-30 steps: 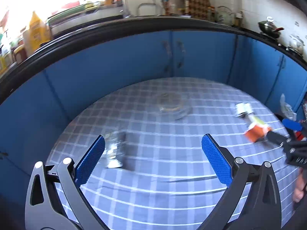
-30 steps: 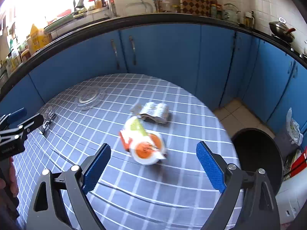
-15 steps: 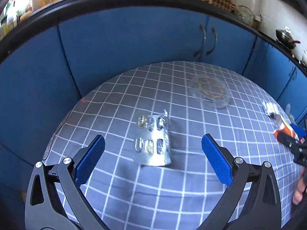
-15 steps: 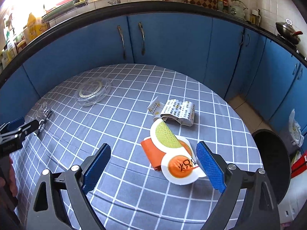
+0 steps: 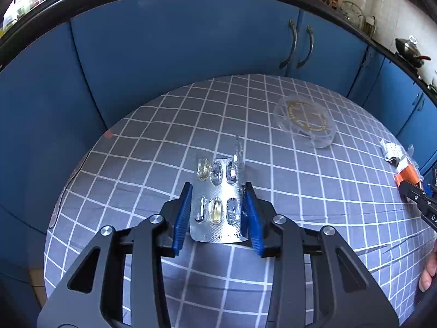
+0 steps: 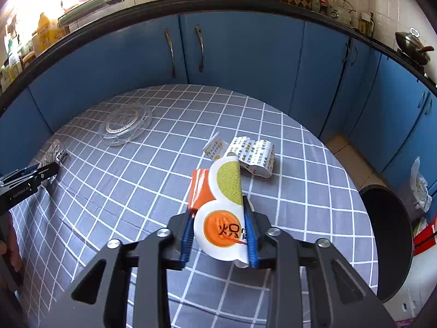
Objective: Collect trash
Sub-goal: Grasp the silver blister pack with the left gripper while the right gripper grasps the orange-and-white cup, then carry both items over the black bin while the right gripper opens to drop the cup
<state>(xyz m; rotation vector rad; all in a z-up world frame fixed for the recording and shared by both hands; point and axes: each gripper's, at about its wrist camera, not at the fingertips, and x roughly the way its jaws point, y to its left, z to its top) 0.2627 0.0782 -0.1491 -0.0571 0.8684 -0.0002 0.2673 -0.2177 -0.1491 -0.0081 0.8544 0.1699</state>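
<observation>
My left gripper [image 5: 217,216] is shut on a silver pill blister pack [image 5: 215,205], its blue pads pressed against both long edges, low over the checked tablecloth [image 5: 300,191]. My right gripper [image 6: 218,235] is shut on an orange and white snack wrapper [image 6: 218,207] with a green circle and an orange circle. A crumpled white printed wrapper [image 6: 251,155] lies just beyond it. A clear plastic lid [image 6: 125,127] lies at the far left; it also shows in the left wrist view [image 5: 306,123]. The blister pack [image 6: 54,153] and left gripper [image 6: 41,173] show at the left edge.
A black trash bin [image 6: 387,240] stands on the floor to the right of the round table. Blue kitchen cabinets [image 6: 245,54] curve behind the table. A plastic bag [image 6: 419,186] and red item sit by the bin. The right gripper's tip [image 5: 415,196] shows at the left view's right edge.
Both grippers have moved forward and closed: the left onto the blister pack, the right onto the orange and white wrapper. One second ago both were open and farther back.
</observation>
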